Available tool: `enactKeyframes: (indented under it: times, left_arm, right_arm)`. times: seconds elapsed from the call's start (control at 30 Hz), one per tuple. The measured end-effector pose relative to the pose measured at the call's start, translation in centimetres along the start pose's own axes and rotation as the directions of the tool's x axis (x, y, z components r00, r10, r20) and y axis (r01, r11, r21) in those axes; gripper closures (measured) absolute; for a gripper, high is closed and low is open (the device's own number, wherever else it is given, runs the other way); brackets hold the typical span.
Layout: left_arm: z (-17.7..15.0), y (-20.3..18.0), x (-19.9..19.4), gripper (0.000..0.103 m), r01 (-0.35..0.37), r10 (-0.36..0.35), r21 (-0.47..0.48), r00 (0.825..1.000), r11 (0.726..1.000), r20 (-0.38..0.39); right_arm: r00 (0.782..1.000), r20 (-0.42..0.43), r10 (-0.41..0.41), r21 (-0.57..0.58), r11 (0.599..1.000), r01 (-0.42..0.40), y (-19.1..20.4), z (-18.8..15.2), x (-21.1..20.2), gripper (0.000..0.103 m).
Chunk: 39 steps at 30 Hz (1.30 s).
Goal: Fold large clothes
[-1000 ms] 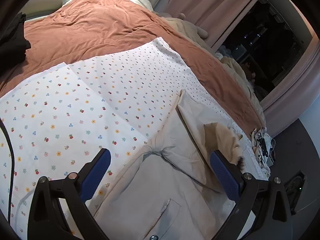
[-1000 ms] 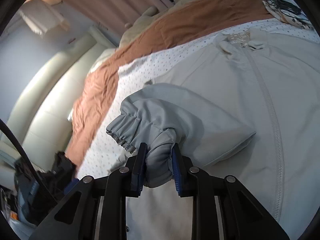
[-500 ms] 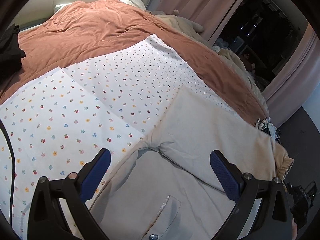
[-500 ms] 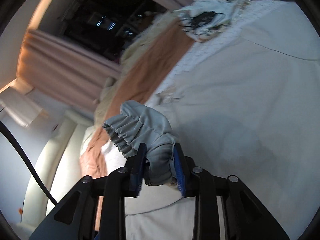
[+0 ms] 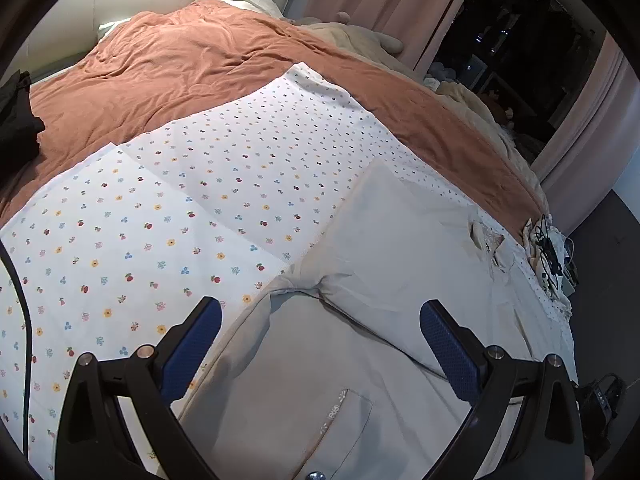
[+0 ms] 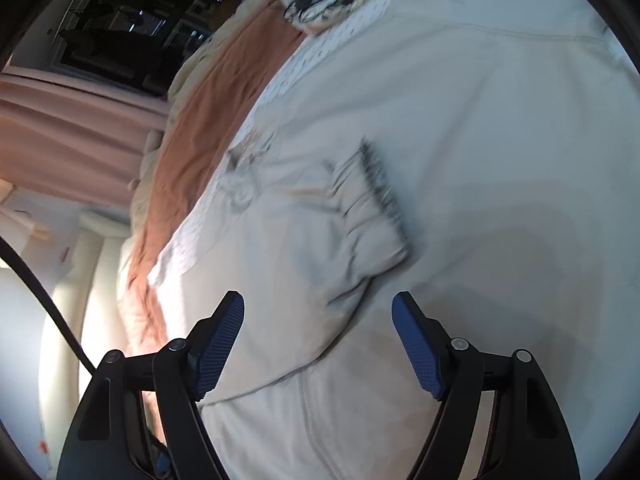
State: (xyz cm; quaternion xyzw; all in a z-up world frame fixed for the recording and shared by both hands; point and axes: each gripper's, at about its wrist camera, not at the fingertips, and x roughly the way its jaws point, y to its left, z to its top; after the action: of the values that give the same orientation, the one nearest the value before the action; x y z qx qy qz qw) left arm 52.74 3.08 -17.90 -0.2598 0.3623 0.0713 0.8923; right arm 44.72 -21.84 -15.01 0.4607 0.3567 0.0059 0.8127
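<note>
Step in hand, as judged: a sleeve fold on a pale grey-beige zip-front fabric jacket [image 5: 360,380], spread flat on a white flower-print sheet [image 5: 160,220] that covers the near part of a bed, over a rust-brown quilted bedspread [image 5: 180,68].

Right gripper [image 6: 318,320]: blue-padded jaws have just been opening and are now seen well apart, nothing pressed between them. The gathered elastic cuff [image 6: 372,196] of the folded sleeve is seen lying free on the jacket body, just ahead of the jaws and apart from both pads; that part of the view is motion-blurred. The sleeve is judged to be released across the chest.

Left gripper [image 5: 320,340]: jaws wide apart, held over the jacket at the sheet's near edge, nothing gripped. The armpit crease [image 5: 312,286] is seen just ahead, between the pads, and the folded sleeve panel [image 5: 400,240] is laid diagonally toward the collar [image 5: 488,240]. A chest pocket [image 5: 344,412] is seen below the jaws.

Next move, as judged: the other sleeve or the side edge is to be picked up and brought inward; a pinch on the top layer alone is called for, so that the sheet is not lifted with it.

A tangle of dark cables on crumpled cloth [image 5: 554,256] is noted at the bed's far right edge, well apart from the work.
</note>
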Motion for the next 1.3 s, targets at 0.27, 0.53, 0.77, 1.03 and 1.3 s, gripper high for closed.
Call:
enactKeyframes:
  times: [0.27, 0.53, 0.77, 1.03, 1.3]
  left_arm:
    - [0.3, 1.3, -0.5, 0.014, -0.057, 0.058, -0.041, 0.997, 0.998, 0.045]
    - [0.1, 1.0, -0.1, 0.018, -0.063, 0.064, -0.032, 0.997, 0.998, 0.042]
    - [-0.3, 0.0, -0.3, 0.018, -0.069, 0.070, -0.031, 0.996, 0.997, 0.056]
    - [-1.3, -2.9, -0.6, 0.018, -0.026, 0.026, 0.001, 0.999, 1.000, 0.042]
    - [-2.6, -6.9, 0.1, 0.004, 0.073, -0.071, 0.116, 0.997, 0.991, -0.023]
  right_arm:
    - [0.998, 0.008, -0.069, 0.005, 0.998, 0.069, -0.3, 2.2, 2.5, 0.056]
    - [0.999, -0.011, -0.031, 0.032, 0.999, 0.031, -0.6, 2.4, 5.1, 0.073]
    - [0.999, -0.018, -0.050, 0.015, 0.999, 0.051, -0.7, 3.1, 4.4, 0.057]
    - [0.991, 0.124, -0.046, -0.022, 0.999, 0.049, -1.4, 3.9, -2.1, 0.021]
    - [0.964, 0.245, -0.099, -0.016, 0.994, 0.106, -3.5, 5.5, -8.3, 0.021]
